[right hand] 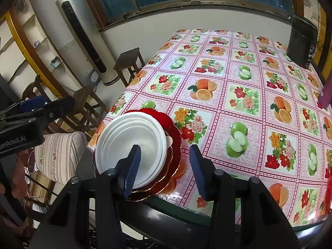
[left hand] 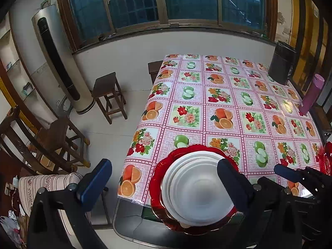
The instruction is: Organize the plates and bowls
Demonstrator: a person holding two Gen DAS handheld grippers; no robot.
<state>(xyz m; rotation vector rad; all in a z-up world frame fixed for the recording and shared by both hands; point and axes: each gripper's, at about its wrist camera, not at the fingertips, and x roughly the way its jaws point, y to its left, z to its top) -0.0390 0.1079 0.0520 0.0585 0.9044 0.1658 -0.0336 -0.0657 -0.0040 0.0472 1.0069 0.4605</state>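
A stack of white plates and bowls (left hand: pixel 197 191) sits on red scalloped plates (left hand: pixel 156 178) at the near left corner of the table. The stack also shows in the right wrist view (right hand: pixel 132 137), on the red plates (right hand: pixel 174 132). My left gripper (left hand: pixel 164 184) is open above and in front of the stack, empty. My right gripper (right hand: pixel 165 166) is open just right of the stack, empty; it shows in the left wrist view (left hand: pixel 290 174). Another red dish (left hand: pixel 325 157) lies at the right edge.
The table (right hand: pixel 249 95) carries a fruit-and-flower oilcloth. A black box (left hand: pixel 282 62) stands at the far right corner, a purple bottle (left hand: pixel 312 93) near the right edge. Wooden stools (left hand: pixel 109 95), a chair (left hand: pixel 51 143) and a tower air conditioner (left hand: pixel 60 62) stand left of the table.
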